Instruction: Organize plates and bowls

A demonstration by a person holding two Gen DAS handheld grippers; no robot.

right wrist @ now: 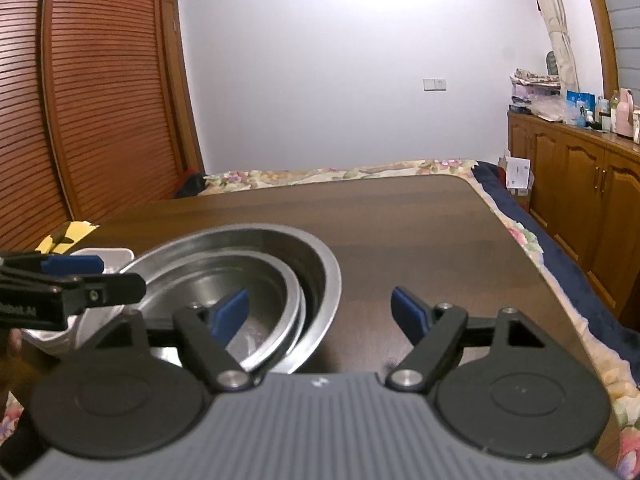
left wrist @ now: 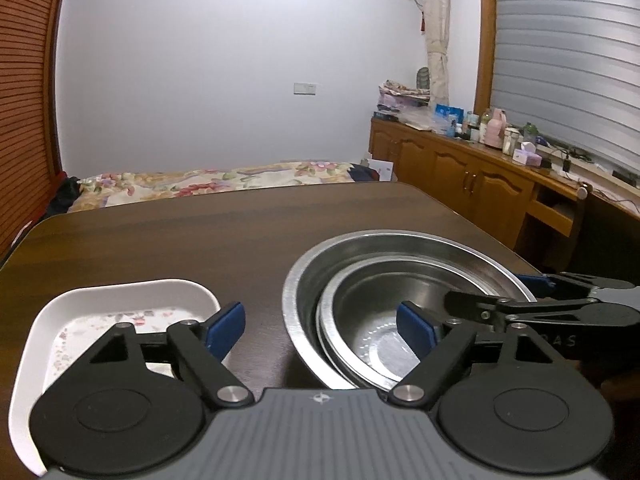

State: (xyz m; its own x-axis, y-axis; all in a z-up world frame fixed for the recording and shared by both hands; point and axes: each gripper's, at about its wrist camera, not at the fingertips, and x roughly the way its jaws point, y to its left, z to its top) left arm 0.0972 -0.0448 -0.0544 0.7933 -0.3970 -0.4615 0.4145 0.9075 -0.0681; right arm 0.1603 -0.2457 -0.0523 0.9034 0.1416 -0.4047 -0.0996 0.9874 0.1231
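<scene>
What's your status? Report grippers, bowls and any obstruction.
Left hand-held gripper open, empty. Right hand-held gripper open, empty. Small steel bowl nested in large steel bowl; white plate beside them. Nothing in the way.

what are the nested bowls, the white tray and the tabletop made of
Nested bowls: metal, likely stainless steel, with a brushed silver sheen and reflections.
White tray: glossy white with a floral print inside, plastic/melamine or ceramic; cannot tell which.
Tabletop: dark wood grain with a smooth, low sheen, possibly laminate or veneer.
</scene>
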